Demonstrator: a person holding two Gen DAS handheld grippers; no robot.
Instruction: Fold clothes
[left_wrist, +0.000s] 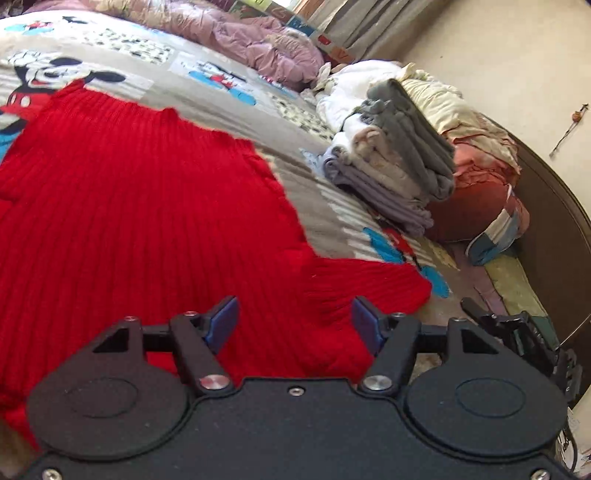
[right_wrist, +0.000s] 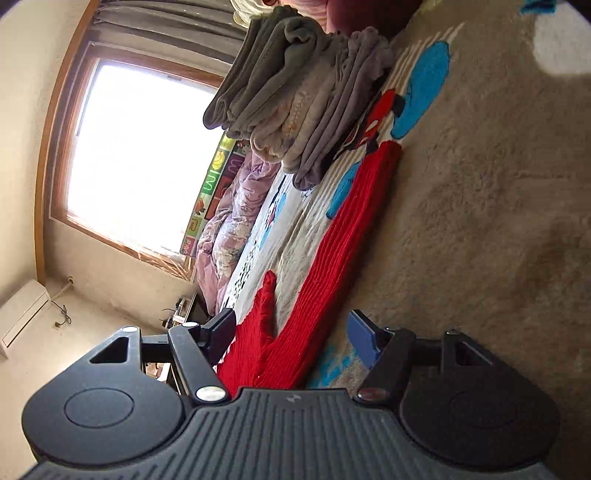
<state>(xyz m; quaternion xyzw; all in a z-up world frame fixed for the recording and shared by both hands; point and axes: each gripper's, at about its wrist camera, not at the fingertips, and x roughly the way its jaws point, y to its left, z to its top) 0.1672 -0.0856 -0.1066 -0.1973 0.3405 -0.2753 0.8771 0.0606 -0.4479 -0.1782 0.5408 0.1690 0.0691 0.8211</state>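
1. Red rib-knit sweater: lies spread flat on the bed's beige plush blanket with cartoon-mouse print, collar end away from the left camera, one sleeve reaching out to the side toward the folded stack; in the right wrist view the same garment shows as a long red band running up the blanket
2. Left gripper: hovers low over the sweater's near part, blue-padded jaws released and apart, red knit visible beneath the gap but nothing pinched
3. Right gripper: rolled on its side beside the sweater's edge, jaws parted, empty; part of it also shows at the right edge of the left wrist view
4. Stack of folded grey and lilac fleece garments: sits on the blanket just beyond the outstretched sleeve, apart from it
5. Crumpled pink-lilac quilt: far side of the bed, below the window
6. Step in hand, as judged: between grasps, with the sweater laid out and both grippers free
7. Next move calls for: each gripper settling on an edge or the sleeve, pinching only the upper knit layer, then carrying it across the body without dragging the blanket
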